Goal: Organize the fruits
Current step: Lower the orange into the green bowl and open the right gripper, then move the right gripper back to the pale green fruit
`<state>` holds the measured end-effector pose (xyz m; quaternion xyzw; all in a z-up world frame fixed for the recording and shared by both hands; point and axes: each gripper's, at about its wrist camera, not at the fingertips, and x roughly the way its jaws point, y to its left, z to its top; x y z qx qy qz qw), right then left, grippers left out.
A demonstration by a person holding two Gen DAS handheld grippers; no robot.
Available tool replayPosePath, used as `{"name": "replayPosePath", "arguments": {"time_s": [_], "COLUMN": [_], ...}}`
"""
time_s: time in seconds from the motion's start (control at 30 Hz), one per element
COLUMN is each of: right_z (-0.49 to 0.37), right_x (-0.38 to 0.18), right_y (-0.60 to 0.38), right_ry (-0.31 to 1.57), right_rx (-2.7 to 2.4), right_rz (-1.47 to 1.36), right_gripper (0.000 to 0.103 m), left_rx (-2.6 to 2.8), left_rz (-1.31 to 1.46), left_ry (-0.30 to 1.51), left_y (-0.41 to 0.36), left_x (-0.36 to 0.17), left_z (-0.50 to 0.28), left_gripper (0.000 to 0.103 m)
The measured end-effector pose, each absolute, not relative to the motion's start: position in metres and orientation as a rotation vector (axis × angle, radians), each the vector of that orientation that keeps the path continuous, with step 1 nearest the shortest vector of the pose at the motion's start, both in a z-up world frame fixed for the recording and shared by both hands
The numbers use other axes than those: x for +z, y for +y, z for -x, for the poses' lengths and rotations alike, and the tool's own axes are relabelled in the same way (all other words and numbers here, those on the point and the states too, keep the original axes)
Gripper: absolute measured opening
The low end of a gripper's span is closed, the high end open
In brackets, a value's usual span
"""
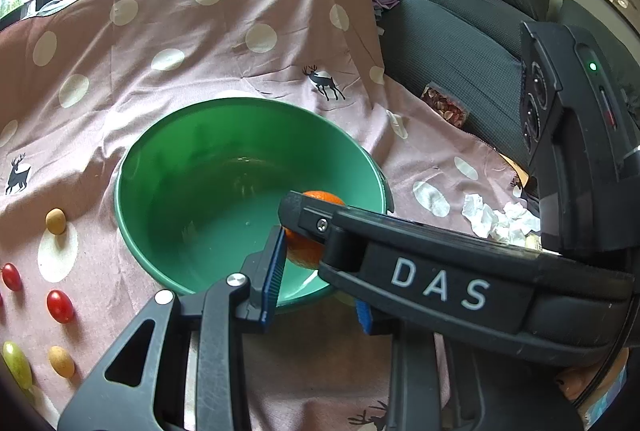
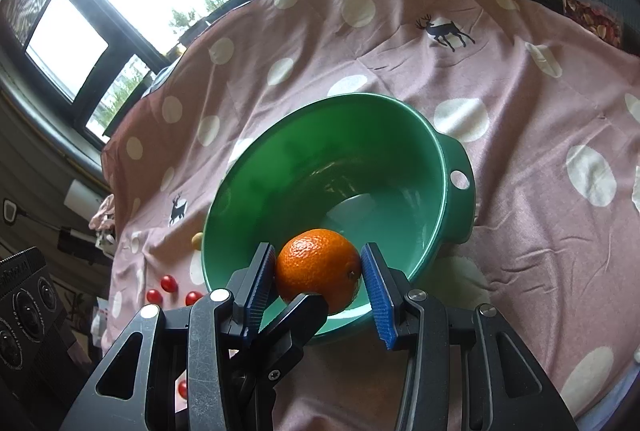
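Bowl (image 2: 416,167) – glossy smooth plastic; orange (image 2: 318,265) – dimpled peel; tablecloth (image 2: 520,103) – matt creased fabric

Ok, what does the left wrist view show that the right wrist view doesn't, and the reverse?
Only left wrist: crumpled white tissues and a green oval fruit on the cloth.
Only right wrist: the hole in the handle of the green bowl, and the right gripper shut on the orange from both sides.
Both: the green bowl, the orange above its near rim, red tomatoes, the spotted cloth.
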<state>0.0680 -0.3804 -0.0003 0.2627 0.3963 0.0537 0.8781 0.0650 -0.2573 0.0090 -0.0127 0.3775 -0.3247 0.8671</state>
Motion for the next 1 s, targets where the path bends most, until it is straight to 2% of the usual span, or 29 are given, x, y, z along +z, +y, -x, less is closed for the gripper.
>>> {"name": "replayPosePath", "arguments": {"time_s": [0.2,0.33,0.53,1.0], "right_z": [-0.069,-0.069,-0.073,-0.054], "right_x": [0.0,0.001,-0.001,0.019], "right_y": [-0.377,-0.374,-0.371,-0.379], "right_ry": [0.831,0.823,0.845,0.746], "right_rx": [0.101,0.174,0.121,0.081], "right_rz": [-0.525,-0.551,-0.516,-0.513], "right_gripper": [0.047,0.047,0.047,0.047], "left_rx": [-0.678,-0.712,-0.679,-0.575], "left_rz": [0.034,0.06,0.053,0.059], "left_ry": [0.803,0.813,0.828,0.731], "left_y": [-0.257,-0.258,-0.256,-0.21], "left_x": [0.007,0.007,0.003,0.031], "left_z": [-0.067,-0.067,-0.069,-0.045], "left_gripper": [0.029,0.024,0.025,0.025]}}
